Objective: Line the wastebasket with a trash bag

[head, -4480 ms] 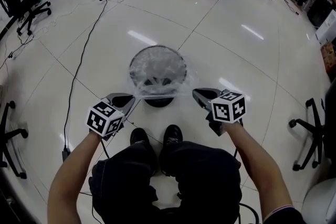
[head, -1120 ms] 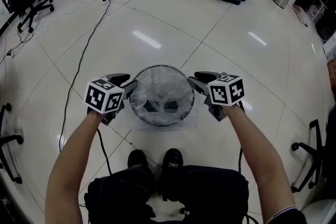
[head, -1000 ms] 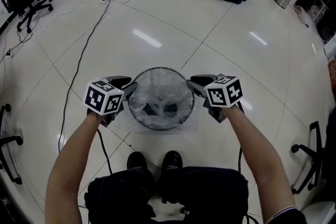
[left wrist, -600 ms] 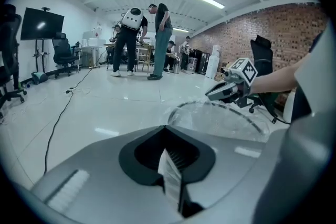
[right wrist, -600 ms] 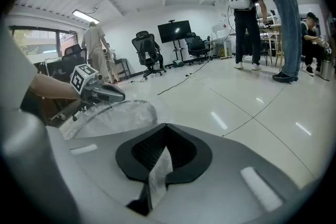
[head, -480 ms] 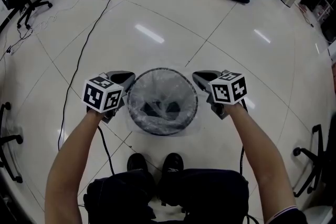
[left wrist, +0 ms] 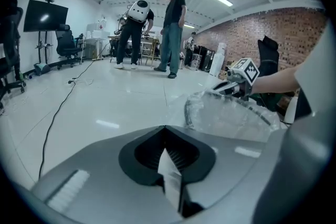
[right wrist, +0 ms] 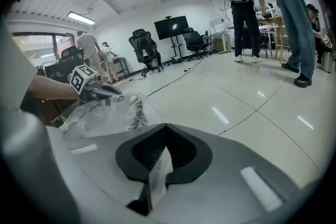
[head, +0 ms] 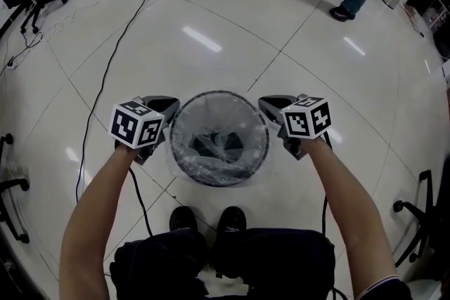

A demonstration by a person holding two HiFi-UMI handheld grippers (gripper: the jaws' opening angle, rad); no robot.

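The clear plastic trash bag [head: 219, 154] already sits inside the round black mesh wastebasket [head: 220, 93]. The left tongs [head: 166, 109] and right tongs [head: 270, 107] pinch its film at opposite rim sides. Cuffing it down likely remains.

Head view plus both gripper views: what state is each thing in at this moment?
left gripper: shut on the trash bag, at the left side of the wastebasket.
right gripper: shut on the trash bag, at the right side.
trash bag: opened inside the wastebasket, its edge pinched on both sides.
wastebasket: upright on the floor, bag inside.
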